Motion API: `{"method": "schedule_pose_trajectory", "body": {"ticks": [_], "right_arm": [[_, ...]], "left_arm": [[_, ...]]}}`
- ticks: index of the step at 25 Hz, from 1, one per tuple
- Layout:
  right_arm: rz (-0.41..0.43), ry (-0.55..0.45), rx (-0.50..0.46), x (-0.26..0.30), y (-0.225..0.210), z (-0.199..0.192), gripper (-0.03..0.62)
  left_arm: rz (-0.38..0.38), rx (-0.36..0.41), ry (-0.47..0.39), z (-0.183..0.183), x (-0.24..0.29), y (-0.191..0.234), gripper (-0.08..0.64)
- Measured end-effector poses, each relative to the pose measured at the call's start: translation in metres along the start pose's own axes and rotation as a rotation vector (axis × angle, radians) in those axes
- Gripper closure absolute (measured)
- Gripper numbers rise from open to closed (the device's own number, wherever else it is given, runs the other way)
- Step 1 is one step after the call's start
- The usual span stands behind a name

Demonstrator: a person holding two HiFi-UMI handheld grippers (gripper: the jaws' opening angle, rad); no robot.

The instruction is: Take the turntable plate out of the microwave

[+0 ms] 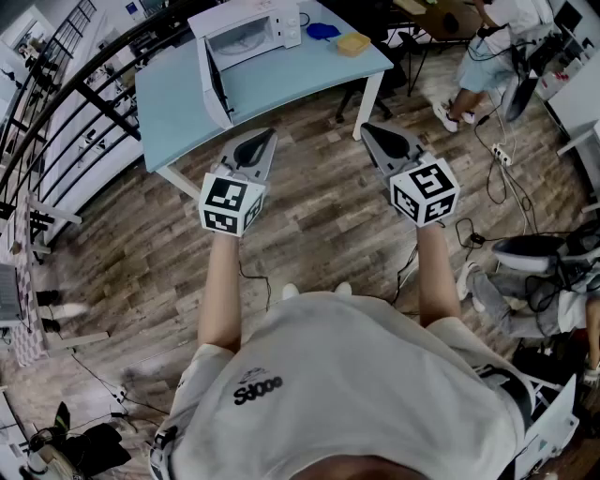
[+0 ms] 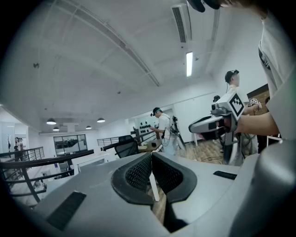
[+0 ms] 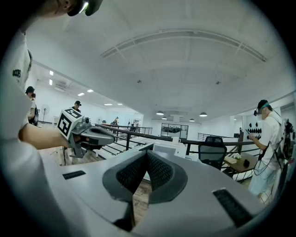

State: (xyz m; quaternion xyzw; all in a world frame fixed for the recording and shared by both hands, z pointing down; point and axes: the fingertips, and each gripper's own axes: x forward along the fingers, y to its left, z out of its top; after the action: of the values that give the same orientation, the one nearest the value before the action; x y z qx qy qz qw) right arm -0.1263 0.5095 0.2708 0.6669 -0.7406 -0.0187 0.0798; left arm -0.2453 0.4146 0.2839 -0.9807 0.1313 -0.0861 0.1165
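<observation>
Turntable plate [image 1: 246, 39] in microwave [image 1: 284, 28], beyond jaws.

The right gripper [image 3: 147, 156] has its two jaws pressed together, and nothing is between them. Just behind their tips stands the white microwave [image 3: 165, 149], partly hidden. At the left, a bare forearm holds the left gripper [image 3: 110, 137] about level. A black chair [image 3: 213, 155] and a standing person [image 3: 268, 143] are at the right.
</observation>
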Motion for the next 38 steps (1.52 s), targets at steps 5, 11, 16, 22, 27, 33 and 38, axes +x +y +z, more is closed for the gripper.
{"method": "schedule_pose_trajectory", "body": {"ticks": [5, 11, 16, 22, 27, 33, 38], "right_arm": [[-0.014, 0.001, -0.035, -0.015, -0.023, -0.008, 0.586], [-0.014, 0.007, -0.037, -0.034, -0.06, -0.028, 0.586], [-0.003, -0.059, 0.076, -0.041, -0.091, -0.039, 0.586], [0.025, -0.054, 0.133, -0.005, -0.122, -0.048, 0.586], [0.022, -0.034, 0.127, 0.06, -0.14, -0.059, 0.586], [-0.035, -0.003, 0.098, 0.167, -0.191, -0.05, 0.586], [-0.039, -0.008, 0.074, 0.266, -0.222, -0.021, 0.586]], "left_arm": [[0.011, -0.018, 0.006, 0.005, 0.024, -0.015, 0.541], [0.011, -0.045, 0.028, 0.002, 0.068, -0.043, 0.541], [-0.007, -0.054, 0.044, -0.002, 0.105, -0.069, 0.541], [0.01, -0.057, 0.064, -0.016, 0.136, -0.038, 0.541], [0.048, -0.046, 0.059, -0.039, 0.16, 0.033, 0.541], [0.1, -0.105, 0.033, -0.057, 0.22, 0.161, 0.541], [0.141, -0.096, 0.016, -0.054, 0.266, 0.255, 0.541]]}}
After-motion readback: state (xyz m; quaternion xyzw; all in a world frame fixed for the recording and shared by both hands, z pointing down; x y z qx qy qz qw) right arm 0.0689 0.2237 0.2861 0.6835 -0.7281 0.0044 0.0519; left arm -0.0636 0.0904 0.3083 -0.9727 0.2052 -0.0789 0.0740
